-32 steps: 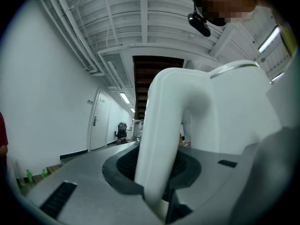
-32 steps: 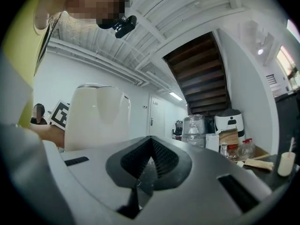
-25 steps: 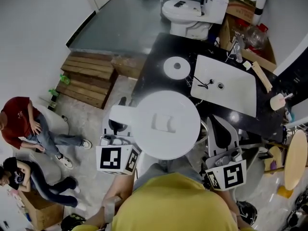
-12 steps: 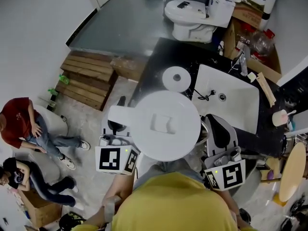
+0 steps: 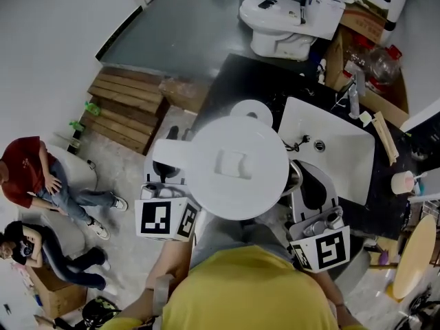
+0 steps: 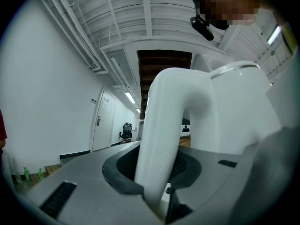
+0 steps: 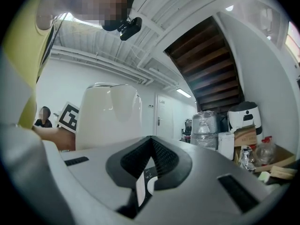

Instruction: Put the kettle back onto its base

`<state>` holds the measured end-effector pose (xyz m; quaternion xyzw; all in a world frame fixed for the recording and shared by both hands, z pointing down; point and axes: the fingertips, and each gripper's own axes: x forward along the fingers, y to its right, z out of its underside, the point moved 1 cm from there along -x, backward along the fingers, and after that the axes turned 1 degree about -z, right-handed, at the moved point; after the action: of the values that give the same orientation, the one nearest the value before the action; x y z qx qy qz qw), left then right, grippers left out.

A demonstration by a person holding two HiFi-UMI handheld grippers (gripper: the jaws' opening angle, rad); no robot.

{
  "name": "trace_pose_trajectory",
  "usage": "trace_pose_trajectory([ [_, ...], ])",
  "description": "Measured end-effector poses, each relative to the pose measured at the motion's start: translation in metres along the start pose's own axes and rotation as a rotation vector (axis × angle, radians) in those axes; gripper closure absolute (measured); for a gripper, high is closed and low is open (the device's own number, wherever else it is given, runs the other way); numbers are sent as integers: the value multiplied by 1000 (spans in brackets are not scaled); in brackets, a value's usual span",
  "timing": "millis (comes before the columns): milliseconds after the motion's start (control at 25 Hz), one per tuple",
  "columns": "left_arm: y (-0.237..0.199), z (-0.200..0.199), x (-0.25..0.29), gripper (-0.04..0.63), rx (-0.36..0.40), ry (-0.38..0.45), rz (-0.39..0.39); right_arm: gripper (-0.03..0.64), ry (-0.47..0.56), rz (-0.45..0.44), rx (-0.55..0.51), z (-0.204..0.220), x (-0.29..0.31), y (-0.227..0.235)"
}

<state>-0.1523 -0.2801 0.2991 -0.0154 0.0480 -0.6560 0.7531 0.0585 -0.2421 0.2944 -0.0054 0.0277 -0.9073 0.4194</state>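
From above, the white kettle (image 5: pixel 237 167) hangs in the air at the black counter's (image 5: pixel 227 88) near edge, its lid toward me. My left gripper (image 5: pixel 167 174) is shut on the kettle's white handle (image 6: pixel 164 125), which fills the gap between the jaws in the left gripper view. The round white base (image 5: pixel 251 108) lies on the counter just beyond the kettle, its near part hidden by the kettle's body. My right gripper (image 5: pixel 311 188) hovers to the kettle's right, jaws together and nothing in them. In the right gripper view the kettle (image 7: pixel 110 116) stands to the left of those jaws.
A white sink (image 5: pixel 330 143) with a tap sits in the counter to the right of the base. A toilet (image 5: pixel 282 23) and boxes stand behind the counter. Wooden pallets (image 5: pixel 127 102) lie on the floor at left, where two people (image 5: pixel 41 184) sit.
The kettle and both grippers have moved forward toward the counter. The kettle's body now covers the near part of the base, which showed whole before.
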Motion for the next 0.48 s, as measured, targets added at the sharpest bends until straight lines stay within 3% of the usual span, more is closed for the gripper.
trace_pose_trajectory([
  [480, -11, -4, 48, 499, 7, -7, 48, 607, 3, 12, 6, -6, 31, 1],
])
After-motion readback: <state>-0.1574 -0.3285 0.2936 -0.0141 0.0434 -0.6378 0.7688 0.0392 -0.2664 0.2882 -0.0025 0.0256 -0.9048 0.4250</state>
